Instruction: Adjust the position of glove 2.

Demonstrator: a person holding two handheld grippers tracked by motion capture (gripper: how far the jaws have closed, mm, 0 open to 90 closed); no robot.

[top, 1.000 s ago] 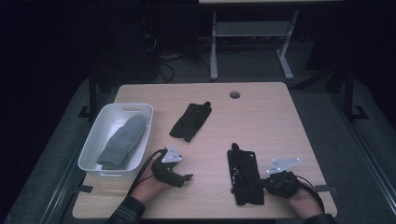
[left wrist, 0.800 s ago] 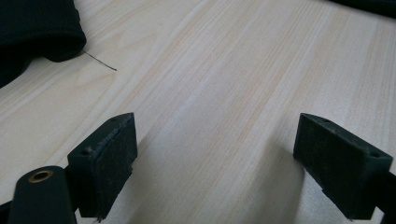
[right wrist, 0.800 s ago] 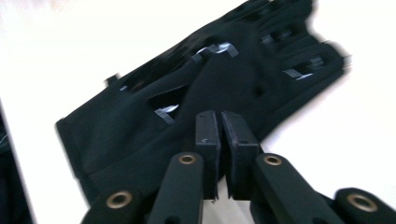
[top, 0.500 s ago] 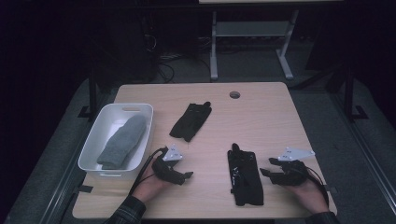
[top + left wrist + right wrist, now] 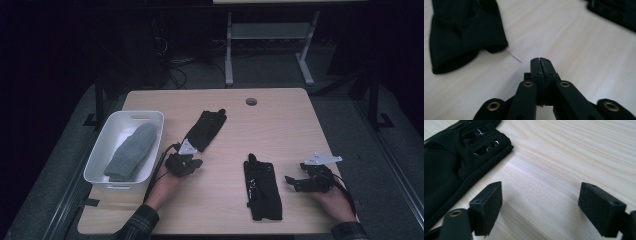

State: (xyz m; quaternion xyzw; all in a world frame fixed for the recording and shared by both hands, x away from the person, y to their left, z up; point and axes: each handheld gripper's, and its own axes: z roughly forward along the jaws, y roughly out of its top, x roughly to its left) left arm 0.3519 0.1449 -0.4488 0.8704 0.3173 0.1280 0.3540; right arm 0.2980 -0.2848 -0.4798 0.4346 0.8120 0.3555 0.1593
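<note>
The left gripper [image 5: 186,164] sits over bare wood near the table's left side, its 2 black jaws pressed flat together with nothing between them; they have just been closing. In the left gripper view [image 5: 540,65] the joined tips hang just above the tabletop, and the cuff end of a black glove [image 5: 461,35] lies just ahead and to the left of them, apart from the tips, with a loose thread trailing from its hem. From the high view that glove [image 5: 205,130] lies at a slant toward the table's middle, its near end just beside the left gripper, and a white bin [image 5: 125,147] holding 1 grey sock [image 5: 131,151] stands on the gripper's other side. The right gripper [image 5: 299,183] rests low near the table's right edge, jaws spread wide and empty; they have just been opening. In the right gripper view [image 5: 544,212] only pale wood shows between the 2 pads, and a second black glove [image 5: 454,162] lies ahead and to the left of them. In the high view this second glove [image 5: 262,189] lies flat and lengthwise, near the right gripper's tips but not touching. The wooden table [image 5: 280,125] carries a round cable hole [image 5: 251,101] near its far edge.
</note>
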